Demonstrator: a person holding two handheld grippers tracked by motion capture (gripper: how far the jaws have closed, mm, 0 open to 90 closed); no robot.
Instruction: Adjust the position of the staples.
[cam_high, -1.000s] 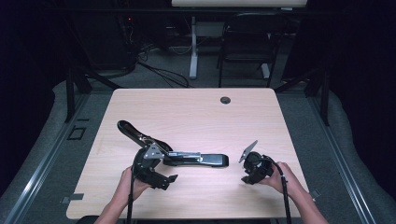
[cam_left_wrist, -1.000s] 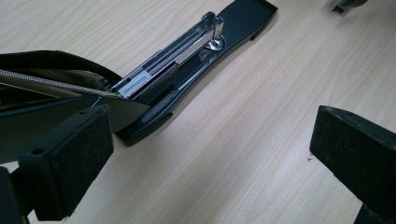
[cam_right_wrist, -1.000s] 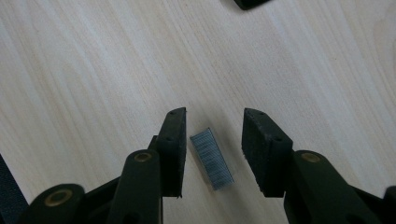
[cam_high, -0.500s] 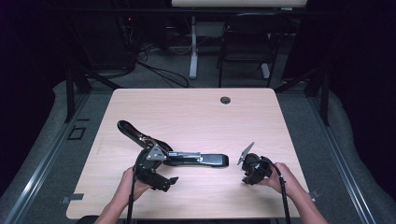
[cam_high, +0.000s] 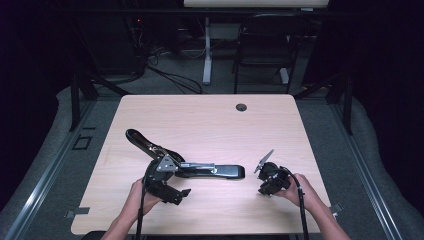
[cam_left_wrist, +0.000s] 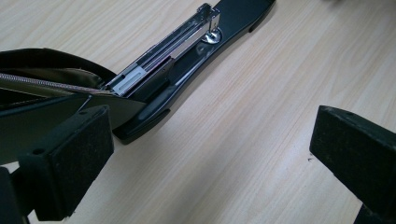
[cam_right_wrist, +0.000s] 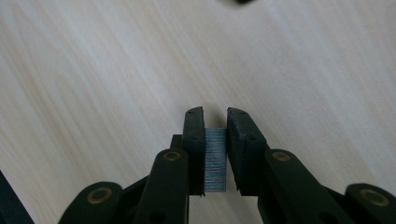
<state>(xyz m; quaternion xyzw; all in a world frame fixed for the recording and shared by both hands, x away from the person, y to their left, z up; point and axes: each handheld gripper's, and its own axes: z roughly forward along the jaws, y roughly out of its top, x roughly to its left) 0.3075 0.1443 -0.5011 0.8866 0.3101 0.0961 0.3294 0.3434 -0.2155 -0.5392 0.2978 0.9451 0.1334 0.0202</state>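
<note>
A pale wood-grain table (cam_high: 210, 120) is standing in a dark room. At the lower right, the right gripper (cam_right_wrist: 215, 122) has just been closing and is clamping a grey strip of staples (cam_right_wrist: 215, 158). At the lower left, the left gripper (cam_left_wrist: 210, 154) is gaping wide beside the black long-reach stapler (cam_high: 220, 171), lying opened mid-frame.

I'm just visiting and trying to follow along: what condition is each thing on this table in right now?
Black long stapler: lying on the table, top arm swung open, metal staple channel exposed.
Grey strip of staples: pinched between the right gripper's pads.
Right gripper: jaws have just been closing, now shut on the strip.
Left gripper: jaws wide open, nothing between them, beside the stapler's hinge end.
Light wooden table: level, bearing the stapler.
</note>
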